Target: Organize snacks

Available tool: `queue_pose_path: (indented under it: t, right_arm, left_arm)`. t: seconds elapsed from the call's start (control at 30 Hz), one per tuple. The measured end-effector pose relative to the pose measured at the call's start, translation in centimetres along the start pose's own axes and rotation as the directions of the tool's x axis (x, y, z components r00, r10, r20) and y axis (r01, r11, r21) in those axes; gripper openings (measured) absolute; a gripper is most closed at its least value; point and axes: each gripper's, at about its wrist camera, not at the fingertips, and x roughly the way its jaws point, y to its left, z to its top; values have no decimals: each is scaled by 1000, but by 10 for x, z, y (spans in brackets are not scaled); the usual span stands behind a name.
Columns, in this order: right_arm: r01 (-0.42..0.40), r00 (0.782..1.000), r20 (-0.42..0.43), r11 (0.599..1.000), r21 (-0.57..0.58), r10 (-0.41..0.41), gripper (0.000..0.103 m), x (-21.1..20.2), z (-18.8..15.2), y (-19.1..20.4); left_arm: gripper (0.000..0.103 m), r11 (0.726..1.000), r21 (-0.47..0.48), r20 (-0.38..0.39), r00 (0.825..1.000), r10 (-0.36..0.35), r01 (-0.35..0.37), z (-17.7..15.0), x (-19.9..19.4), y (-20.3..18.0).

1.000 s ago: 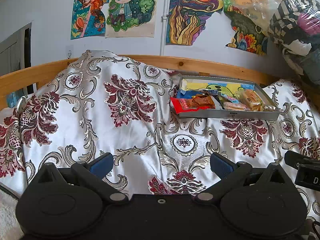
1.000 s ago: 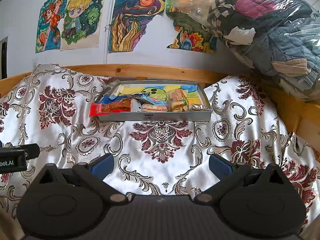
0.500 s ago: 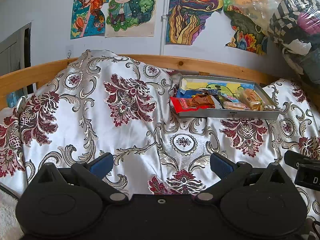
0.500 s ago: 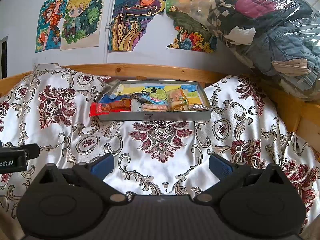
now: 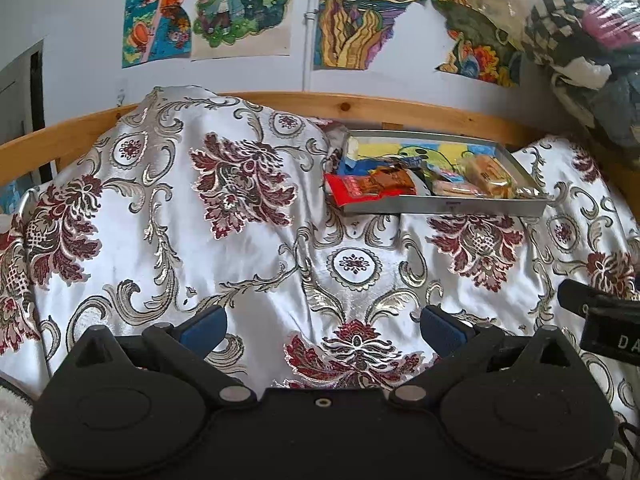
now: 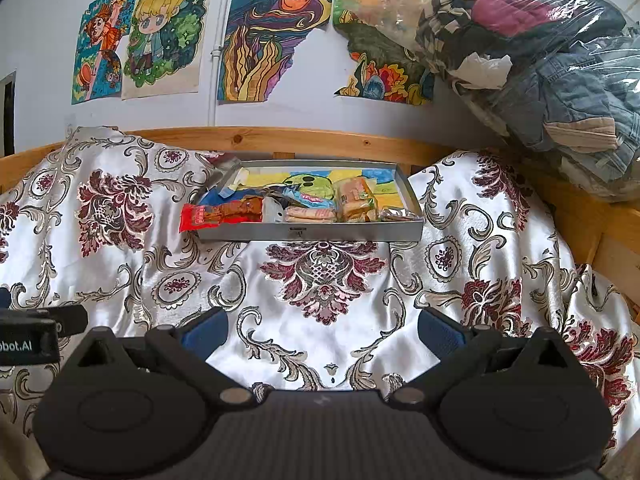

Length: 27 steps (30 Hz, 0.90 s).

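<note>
Both tongs, left point(image 5: 322, 326) and right point(image 6: 323, 326), gape empty at lower frame; snacks point(image 6: 316, 204) fill the centre tray point(image 6: 312, 234); likely finished, withdrawal next.

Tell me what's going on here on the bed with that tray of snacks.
A person holds two grippers over a floral bedspread. The left gripper and the right gripper are both open and empty, well short of the metal tray. The tray holds several wrapped snacks; a red packet hangs over its left edge. Nothing is being handled right now.
</note>
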Motion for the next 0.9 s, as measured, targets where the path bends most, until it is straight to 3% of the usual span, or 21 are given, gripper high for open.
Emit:
queue_pose_path:
  t: [0.9]
  right_arm:
    - [1,1000,-2,1000,-6,-1,103,0,0,0]
  left_arm:
    - [102,1000,15,-10,1000,19,-18,1,0,-2]
